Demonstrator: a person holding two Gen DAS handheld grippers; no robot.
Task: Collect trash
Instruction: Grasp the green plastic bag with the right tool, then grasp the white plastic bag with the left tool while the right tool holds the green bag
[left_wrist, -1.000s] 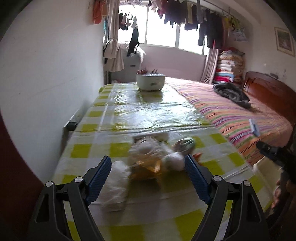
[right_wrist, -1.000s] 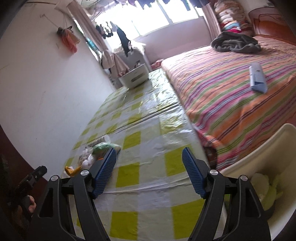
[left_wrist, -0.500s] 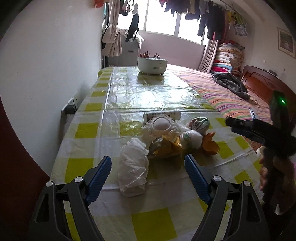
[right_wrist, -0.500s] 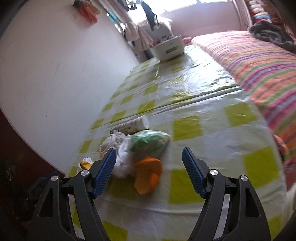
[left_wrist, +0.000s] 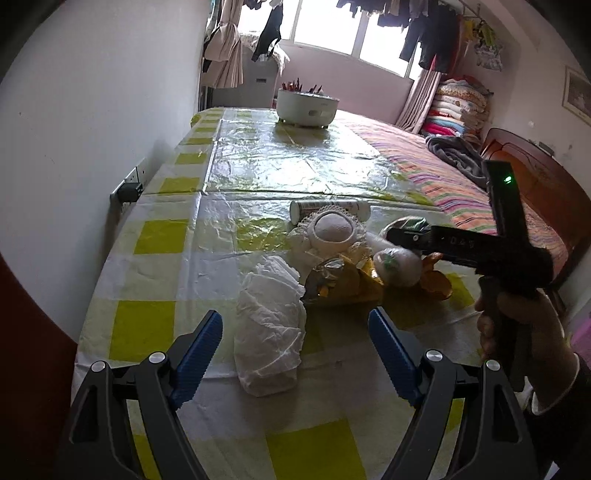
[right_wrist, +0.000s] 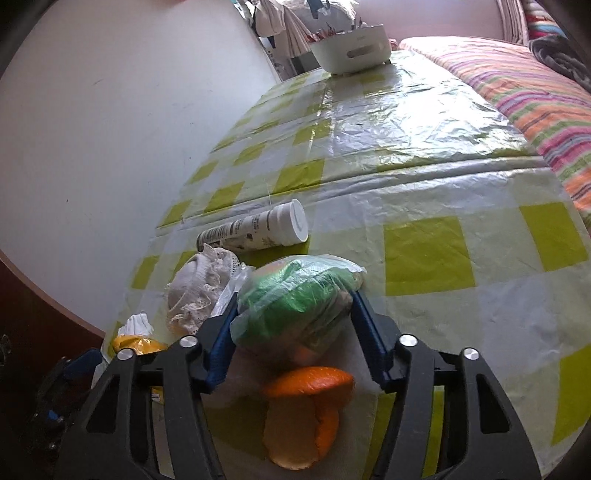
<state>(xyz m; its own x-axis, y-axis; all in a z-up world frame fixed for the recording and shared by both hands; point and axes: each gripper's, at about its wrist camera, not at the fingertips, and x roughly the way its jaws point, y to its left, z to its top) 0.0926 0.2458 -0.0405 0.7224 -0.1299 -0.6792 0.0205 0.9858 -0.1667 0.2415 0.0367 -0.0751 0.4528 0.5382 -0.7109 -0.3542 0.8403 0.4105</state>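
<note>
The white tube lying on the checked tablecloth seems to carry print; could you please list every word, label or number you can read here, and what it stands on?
White tube: dark print along its side, too small and blurred to read.
Right gripper: pale marks on its black body, unreadable.
Green-filled plastic bag: no readable text.
Nothing else shows legible writing.

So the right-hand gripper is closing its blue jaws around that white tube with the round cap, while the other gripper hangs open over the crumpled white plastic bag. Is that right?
Not quite. The right wrist view shows the right gripper with its blue jaws closing around the clear plastic bag of green stuff; the white tube with the round cap lies untouched behind it. The rest holds: the left gripper is open over the crumpled white plastic bag.
</note>
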